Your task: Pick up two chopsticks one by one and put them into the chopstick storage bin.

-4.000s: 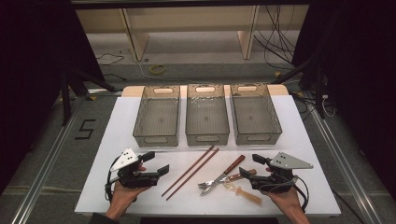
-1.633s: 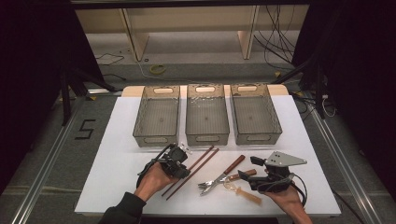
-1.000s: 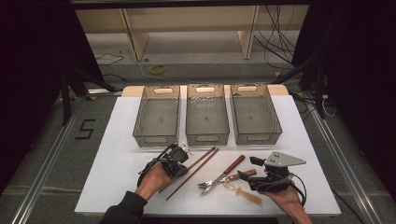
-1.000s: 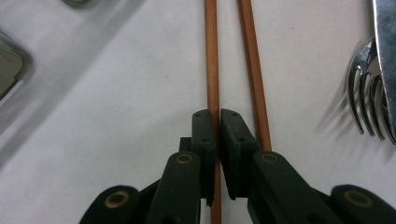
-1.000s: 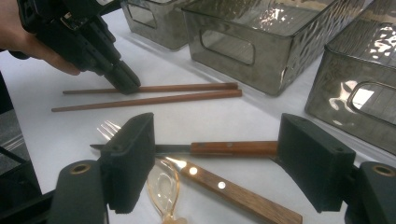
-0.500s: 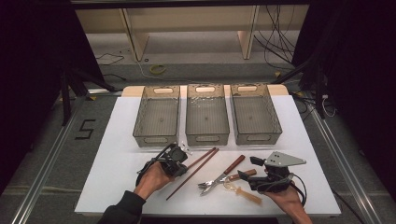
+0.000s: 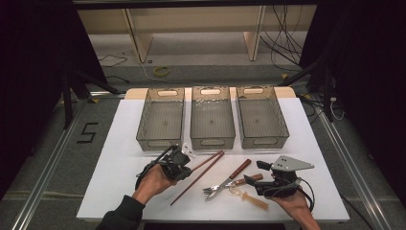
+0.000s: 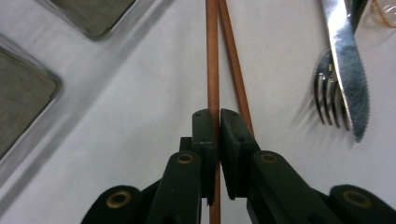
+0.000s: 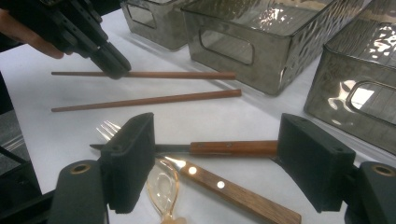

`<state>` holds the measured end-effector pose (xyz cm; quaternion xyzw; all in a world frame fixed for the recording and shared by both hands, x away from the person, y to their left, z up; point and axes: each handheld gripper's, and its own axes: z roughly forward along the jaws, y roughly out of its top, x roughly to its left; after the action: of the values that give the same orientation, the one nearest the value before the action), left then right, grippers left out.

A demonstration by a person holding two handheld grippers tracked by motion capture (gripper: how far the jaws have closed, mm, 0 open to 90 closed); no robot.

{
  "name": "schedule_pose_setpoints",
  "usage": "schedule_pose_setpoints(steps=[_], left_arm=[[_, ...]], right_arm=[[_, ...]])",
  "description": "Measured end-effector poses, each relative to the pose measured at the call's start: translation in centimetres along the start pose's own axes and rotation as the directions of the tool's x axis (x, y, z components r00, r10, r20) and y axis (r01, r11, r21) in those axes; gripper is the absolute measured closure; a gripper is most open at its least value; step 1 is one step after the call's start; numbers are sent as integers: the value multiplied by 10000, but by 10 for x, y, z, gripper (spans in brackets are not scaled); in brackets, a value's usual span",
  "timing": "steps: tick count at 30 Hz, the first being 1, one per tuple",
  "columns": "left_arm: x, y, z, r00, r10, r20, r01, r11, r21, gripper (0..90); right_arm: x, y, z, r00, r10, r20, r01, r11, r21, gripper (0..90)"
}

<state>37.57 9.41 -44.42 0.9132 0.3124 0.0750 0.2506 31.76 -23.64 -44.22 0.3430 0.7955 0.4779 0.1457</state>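
The left claw (image 7: 186,159) and right claw (image 7: 254,173) are black with brass-coloured rivets; the right carries a grey three-cornered plate (image 7: 290,164) and black cable (image 7: 308,190). A dark sleeve (image 7: 120,215) covers the left forearm.

1 brown chopstick (image 8: 212,56) pinched in left claw (image 8: 218,114).

The left tongs (image 8: 218,122) are clamped narrow, while the right tongs (image 9: 224,158) rest low, jaws spread wide.

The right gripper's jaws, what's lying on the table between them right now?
In the right gripper view, the open right gripper frames the wooden knife handle, a second wooden handle and a clear spoon.
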Motion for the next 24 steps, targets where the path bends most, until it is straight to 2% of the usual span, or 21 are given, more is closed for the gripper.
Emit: schedule_pose_setpoints(steps=[3,6,8,14,18,24], left_arm=[[1,1,-10,10000,10,58,-9,9998,-215,844],[2,3,-21,9989,-62,462,87,9986,-525,844],[3,4,-27,9996,28,284,-11,9982,-599,844],[14,9,-46,10000,-71,7,71,9930,-1179,844],[28,14,-57,9993,-252,-281,212,9905,-1359,845],[56,22,-74,9938,-830,-740,673,9786,-1945,844]], right_arm=[[0,0,0,10000,53,23,-53,10000,1,290],[0,0,0,10000,46,22,-46,10000,-1,290],[0,0,0,10000,61,23,-61,10000,2,290],[-1,0,-1,10000,58,28,-58,10000,21,290],[0,0,0,9999,111,16,-111,9999,15,290],[-1,0,0,9999,116,3,-116,9999,16,290]])
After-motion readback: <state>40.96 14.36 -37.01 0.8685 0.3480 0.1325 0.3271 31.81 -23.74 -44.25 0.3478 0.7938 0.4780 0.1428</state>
